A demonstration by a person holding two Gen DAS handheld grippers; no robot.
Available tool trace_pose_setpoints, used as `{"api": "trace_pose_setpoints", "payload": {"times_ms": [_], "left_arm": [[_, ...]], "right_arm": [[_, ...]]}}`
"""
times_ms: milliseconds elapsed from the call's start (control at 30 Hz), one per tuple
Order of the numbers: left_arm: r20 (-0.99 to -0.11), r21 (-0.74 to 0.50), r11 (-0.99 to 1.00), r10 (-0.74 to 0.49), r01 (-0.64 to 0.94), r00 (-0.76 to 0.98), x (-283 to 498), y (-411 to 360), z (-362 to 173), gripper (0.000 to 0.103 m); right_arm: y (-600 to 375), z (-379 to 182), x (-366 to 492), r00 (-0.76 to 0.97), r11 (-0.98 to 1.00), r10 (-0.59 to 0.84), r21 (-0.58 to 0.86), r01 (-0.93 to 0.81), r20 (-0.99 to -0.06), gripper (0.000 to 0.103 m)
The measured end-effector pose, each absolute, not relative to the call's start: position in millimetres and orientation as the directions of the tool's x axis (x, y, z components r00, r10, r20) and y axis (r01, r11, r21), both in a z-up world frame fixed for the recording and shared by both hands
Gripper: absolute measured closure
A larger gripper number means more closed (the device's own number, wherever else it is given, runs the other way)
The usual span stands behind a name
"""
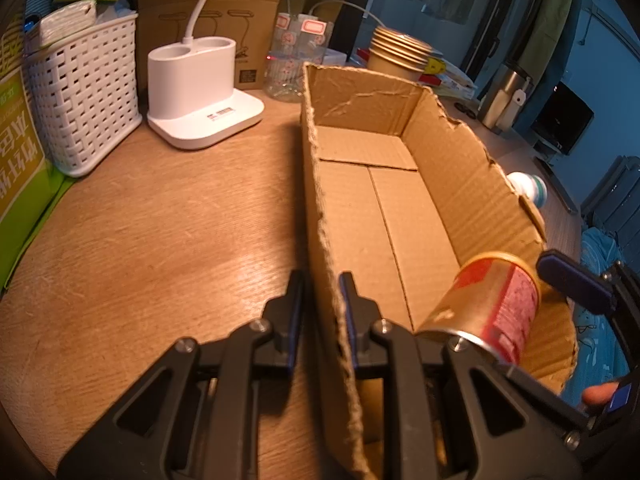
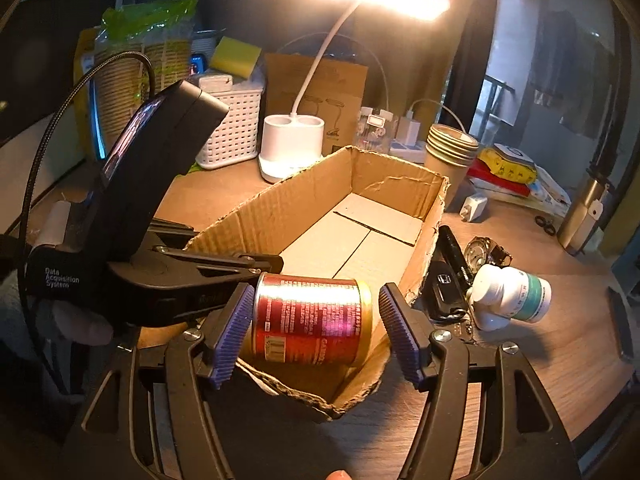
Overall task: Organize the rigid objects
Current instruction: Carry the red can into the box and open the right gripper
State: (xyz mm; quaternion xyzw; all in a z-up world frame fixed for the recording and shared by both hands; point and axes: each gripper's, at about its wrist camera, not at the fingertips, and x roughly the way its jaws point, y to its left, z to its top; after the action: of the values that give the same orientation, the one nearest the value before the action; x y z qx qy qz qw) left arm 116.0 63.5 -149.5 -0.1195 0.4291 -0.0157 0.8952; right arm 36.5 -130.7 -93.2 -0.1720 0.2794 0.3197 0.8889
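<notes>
An open cardboard box (image 1: 400, 208) stands on the wooden desk; it also shows in the right wrist view (image 2: 304, 208). My left gripper (image 1: 320, 296) is shut on the box's near side wall, one finger outside and one inside. A red and gold can (image 2: 312, 316) lies on its side over the box's near end, between the purple pads of my right gripper (image 2: 316, 328). The jaws stand wider than the can, with a gap at the right pad. The can shows in the left wrist view (image 1: 492, 312) too. The box floor is bare.
Right of the box lie a white pill bottle (image 2: 512, 292), a black car key (image 2: 444, 284), a black pen (image 2: 456, 256) and a watch (image 2: 480, 256). Behind stand a white lamp base (image 1: 196, 92), a white basket (image 1: 84, 92), stacked paper cups (image 2: 448, 152) and a steel flask (image 2: 580, 216).
</notes>
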Motion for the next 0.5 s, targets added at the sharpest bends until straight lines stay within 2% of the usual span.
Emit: {"api": "trace_pose_setpoints", "payload": {"times_ms": [267,367,500], "left_arm": [[-0.764,-0.229,0.971,-0.131,-0.076,0.632,115.9,62.8,-149.2,0.084],[-0.764,-0.229,0.971,-0.131,-0.075,0.631,116.2,62.5,-148.9,0.084],[-0.764,-0.229,0.971,-0.132,-0.075,0.631,116.2,62.3,-148.9,0.084]], "right_arm": [[-142.5,-85.3,35.8,0.652,0.75,0.492,-0.099,-0.654,-0.577,0.033],[-150.2,-78.6,36.8,0.676,0.769,0.493,-0.09,-0.633,-0.549,0.027],[-162.2,-71.1,41.1,0.707,0.797,0.484,-0.074,-0.599,-0.516,0.026]]}}
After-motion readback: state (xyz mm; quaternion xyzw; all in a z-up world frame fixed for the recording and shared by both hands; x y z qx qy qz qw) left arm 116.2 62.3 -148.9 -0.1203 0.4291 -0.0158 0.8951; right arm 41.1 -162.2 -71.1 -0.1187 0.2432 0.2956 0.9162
